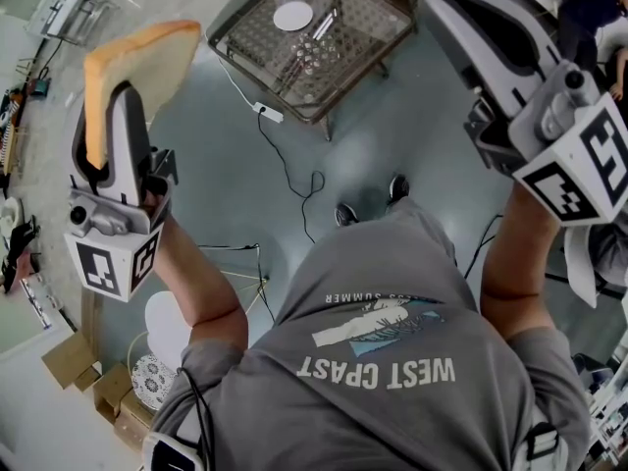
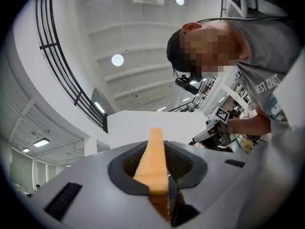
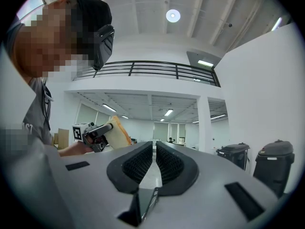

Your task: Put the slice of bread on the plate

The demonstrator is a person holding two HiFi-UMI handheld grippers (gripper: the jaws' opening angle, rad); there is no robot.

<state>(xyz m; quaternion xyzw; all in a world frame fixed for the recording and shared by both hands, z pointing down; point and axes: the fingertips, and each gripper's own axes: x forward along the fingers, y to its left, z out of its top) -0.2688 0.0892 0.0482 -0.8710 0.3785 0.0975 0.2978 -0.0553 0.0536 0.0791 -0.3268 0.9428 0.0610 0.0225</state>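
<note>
A slice of bread [image 1: 137, 62] with a tan crust stands upright in my left gripper [image 1: 110, 96], which is shut on its lower part and held up at the left. In the left gripper view the bread [image 2: 152, 151] shows edge-on between the dark pads. My right gripper [image 1: 446, 3] is raised at the upper right; its pads [image 3: 138, 163] stand nearly together with nothing between them. The right gripper view shows the bread [image 3: 120, 130] in the left gripper [image 3: 95, 133]. A small white plate [image 1: 293, 15] lies on a mesh-topped table [image 1: 368, 42] far below.
Some glassware or cutlery [image 1: 314, 47] lies beside the plate. A power strip and cable [image 1: 267, 113] run across the floor below the table. Cardboard boxes [image 1: 74, 361] sit at the lower left. Two dark bins [image 3: 276, 161] stand in the right gripper view.
</note>
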